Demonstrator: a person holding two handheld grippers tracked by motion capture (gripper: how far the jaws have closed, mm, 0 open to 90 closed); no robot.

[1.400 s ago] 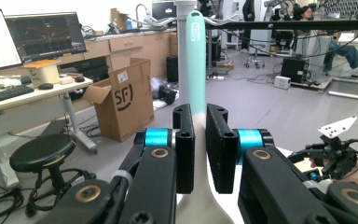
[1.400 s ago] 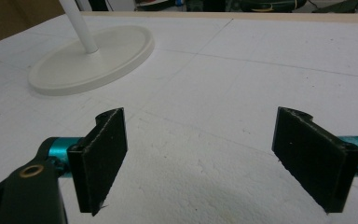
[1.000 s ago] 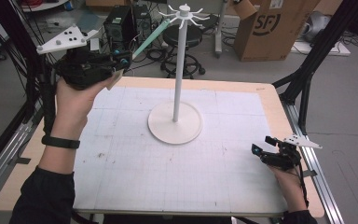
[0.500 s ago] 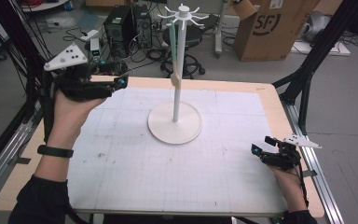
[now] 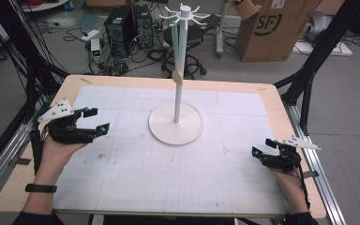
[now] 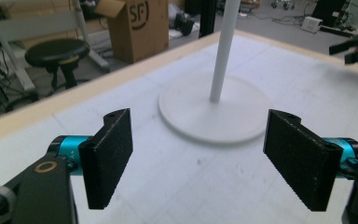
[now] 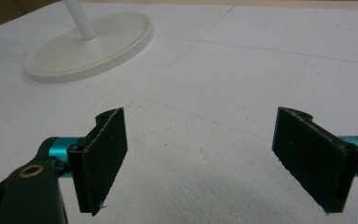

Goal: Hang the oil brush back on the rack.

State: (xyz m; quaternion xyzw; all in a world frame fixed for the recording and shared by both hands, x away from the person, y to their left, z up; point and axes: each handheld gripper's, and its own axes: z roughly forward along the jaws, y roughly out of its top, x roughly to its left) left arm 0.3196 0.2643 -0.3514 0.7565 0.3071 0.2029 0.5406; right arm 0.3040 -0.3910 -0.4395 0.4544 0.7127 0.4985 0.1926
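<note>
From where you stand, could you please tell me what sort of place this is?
Probably a lab or workshop: a gridded table in a black frame, computer towers with loose cables on the floor, and a cardboard box.

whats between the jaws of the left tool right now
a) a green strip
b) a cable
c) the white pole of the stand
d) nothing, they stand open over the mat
d: in the left gripper view the left tool shows both black jaws wide apart with bare white gridded mat between them; the tall white round-based stand sits farther off, untouched.

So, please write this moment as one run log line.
left gripper: jaws just opening, empty | right gripper: open, empty | white stand: upright, mid-table, untouched
</note>
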